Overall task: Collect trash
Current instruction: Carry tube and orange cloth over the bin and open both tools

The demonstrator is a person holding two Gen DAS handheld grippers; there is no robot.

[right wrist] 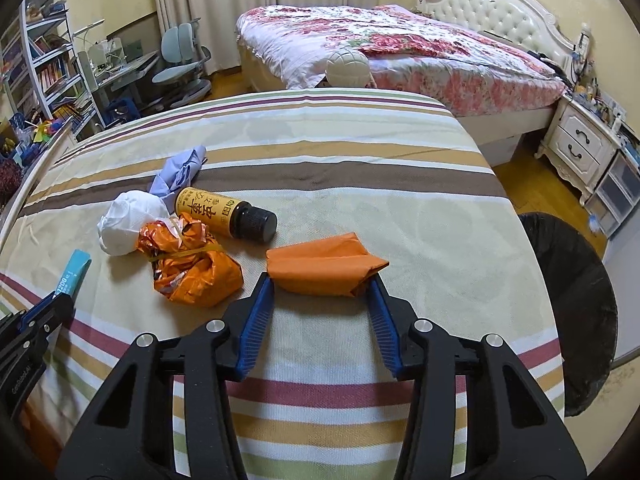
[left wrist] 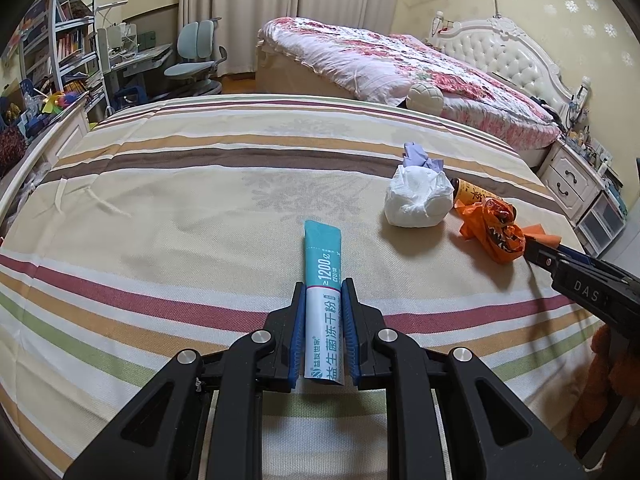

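My left gripper point(left wrist: 323, 286) is shut on a teal and white sachet point(left wrist: 322, 280) lying on the striped bedspread point(left wrist: 180, 208). My right gripper point(right wrist: 322, 280) is open, its fingertips on either side of a folded orange paper packet point(right wrist: 324, 266); I cannot tell if they touch it. To its left lie a crumpled orange wrapper point(right wrist: 188, 260), a small yellow bottle with a black cap point(right wrist: 224, 212), a white tissue wad point(right wrist: 128, 222) and a lilac crumpled cloth point(right wrist: 180, 174). The white wad point(left wrist: 418, 196) and orange wrapper point(left wrist: 494, 226) also show in the left wrist view.
A bin lined with a black bag point(right wrist: 576, 312) stands on the floor at the bed's right edge. A second bed with a floral cover point(right wrist: 400, 44), a white nightstand point(right wrist: 580, 148), a desk, a chair point(right wrist: 182, 60) and shelves stand beyond.
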